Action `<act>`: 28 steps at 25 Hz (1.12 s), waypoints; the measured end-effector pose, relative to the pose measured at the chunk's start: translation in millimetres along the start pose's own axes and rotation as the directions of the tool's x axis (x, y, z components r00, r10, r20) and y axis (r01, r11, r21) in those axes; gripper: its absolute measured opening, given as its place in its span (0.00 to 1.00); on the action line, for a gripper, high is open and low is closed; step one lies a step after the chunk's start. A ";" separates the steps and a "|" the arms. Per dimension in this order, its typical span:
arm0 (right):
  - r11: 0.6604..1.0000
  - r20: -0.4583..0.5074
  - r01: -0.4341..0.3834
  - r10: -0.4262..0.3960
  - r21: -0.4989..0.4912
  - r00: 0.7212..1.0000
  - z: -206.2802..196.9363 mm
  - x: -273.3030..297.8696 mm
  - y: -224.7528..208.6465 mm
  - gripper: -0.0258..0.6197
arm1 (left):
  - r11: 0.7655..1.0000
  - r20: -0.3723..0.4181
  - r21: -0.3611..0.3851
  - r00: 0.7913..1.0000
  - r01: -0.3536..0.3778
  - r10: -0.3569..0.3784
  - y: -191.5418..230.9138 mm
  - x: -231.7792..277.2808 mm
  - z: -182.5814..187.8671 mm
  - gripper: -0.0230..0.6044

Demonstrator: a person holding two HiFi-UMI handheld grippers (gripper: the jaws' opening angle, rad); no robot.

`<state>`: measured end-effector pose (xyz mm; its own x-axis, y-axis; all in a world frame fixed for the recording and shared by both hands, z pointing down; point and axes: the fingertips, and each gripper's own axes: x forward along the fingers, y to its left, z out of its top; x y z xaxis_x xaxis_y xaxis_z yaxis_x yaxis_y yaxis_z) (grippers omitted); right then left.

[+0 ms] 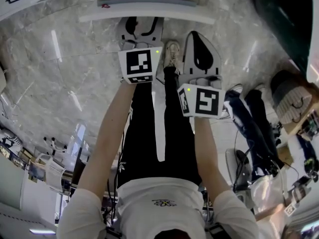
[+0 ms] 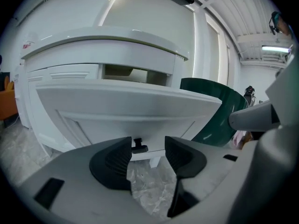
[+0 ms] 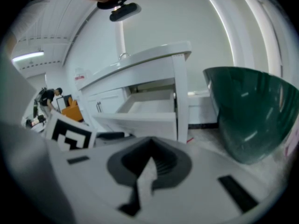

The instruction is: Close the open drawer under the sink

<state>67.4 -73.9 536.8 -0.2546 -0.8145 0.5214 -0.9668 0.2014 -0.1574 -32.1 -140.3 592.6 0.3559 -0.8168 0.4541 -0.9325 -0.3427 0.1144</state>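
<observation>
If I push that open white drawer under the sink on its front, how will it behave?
The drawer looks like a rigid box, so it should probably slide back without flexing. Pushing near its small central knob likely keeps it from skewing. The glossy front may be slippery to push.

Head view looks steeply down; both gripper views face drawer [image 2: 126, 101], v. near.

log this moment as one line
drawer: open | left gripper: open, fingers either side of knob, not gripping | right gripper: shut, empty
</observation>
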 end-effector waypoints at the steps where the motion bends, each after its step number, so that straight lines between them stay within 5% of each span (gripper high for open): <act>1: 1.000 0.000 0.001 -0.001 0.002 1.000 0.0 0.5 -0.3 0.09 | 1.000 0.005 -0.001 1.000 -0.019 0.019 2.3 -1.1 0.3 0.41; 11: 1.000 -0.018 -0.013 0.013 0.012 1.000 -6.2 4.9 -3.7 0.09 | 0.992 -0.064 -0.094 0.995 -0.084 0.078 12.6 21.4 -11.6 0.44; 15: 1.000 -0.020 -0.019 0.019 0.012 1.000 -7.9 6.5 -4.6 0.08 | 0.997 -0.094 -0.057 0.995 -0.043 0.038 9.0 29.1 -19.9 0.44; 19: 1.000 -0.024 -0.018 0.018 0.007 1.000 -9.4 6.0 -6.6 0.09 | 0.998 -0.103 -0.028 0.994 -0.052 0.048 17.0 28.1 -19.6 0.29; 28: 1.000 -0.033 -0.021 0.021 0.006 0.999 -13.6 5.9 -5.6 0.09 | 0.999 -0.097 -0.014 0.994 -0.052 0.050 17.0 26.6 -18.2 0.29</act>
<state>71.0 -72.4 552.2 -0.2752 -0.7914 0.5458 -0.9612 0.2148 -0.1731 -39.6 -159.4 622.7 0.3008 -0.7840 0.5431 -0.9505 -0.2932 0.1031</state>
